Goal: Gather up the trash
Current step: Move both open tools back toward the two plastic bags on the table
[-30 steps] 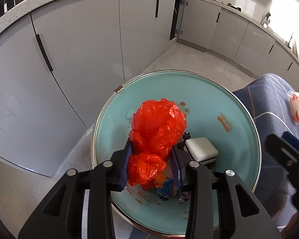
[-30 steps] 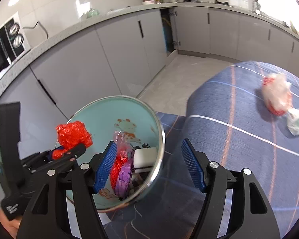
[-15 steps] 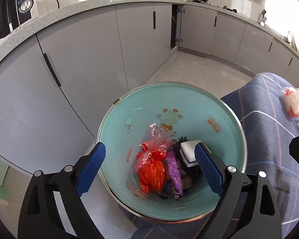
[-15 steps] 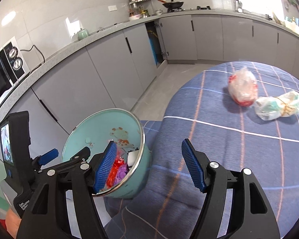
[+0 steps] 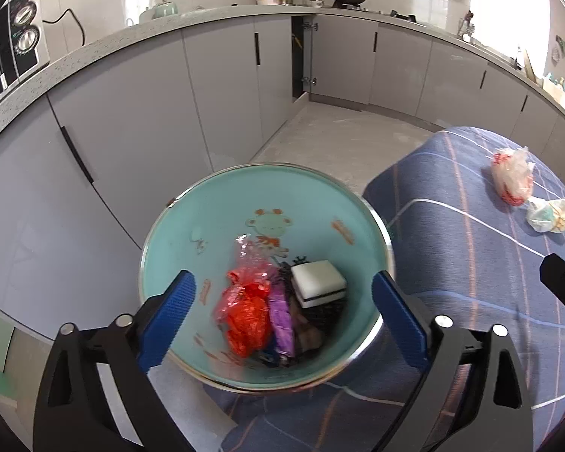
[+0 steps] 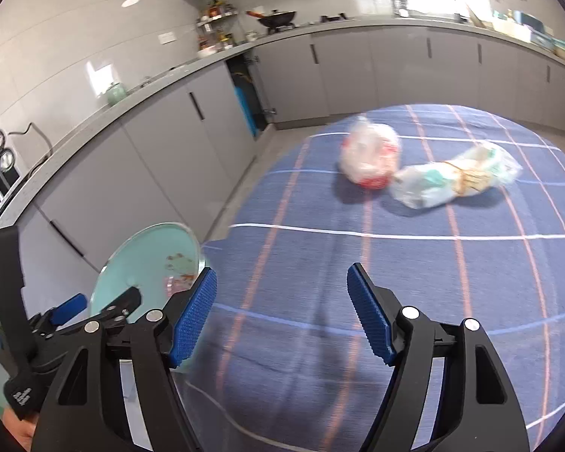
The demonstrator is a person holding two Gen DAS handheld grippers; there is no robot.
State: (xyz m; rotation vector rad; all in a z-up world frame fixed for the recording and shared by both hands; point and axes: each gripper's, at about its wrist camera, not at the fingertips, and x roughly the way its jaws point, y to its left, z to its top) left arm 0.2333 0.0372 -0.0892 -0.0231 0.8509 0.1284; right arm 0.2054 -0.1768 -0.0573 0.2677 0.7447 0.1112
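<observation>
Your teal bin (image 5: 207,226) already holds a red bag (image 5: 246,316) and other scraps. Both your left gripper (image 5: 280,309) and right gripper (image 6: 282,312) are spread and empty, while a pink bag (image 6: 369,158) and pale bundle (image 6: 455,179) wait uncollected on the blue tablecloth (image 6: 320,271)

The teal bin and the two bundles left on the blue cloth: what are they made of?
Teal bin with metal rim: likely enamelled or painted metal; glossy inside, shiny rim. Red-and-clear bundle and pale green-and-tan bundle: thin crinkled plastic film, translucent.
</observation>
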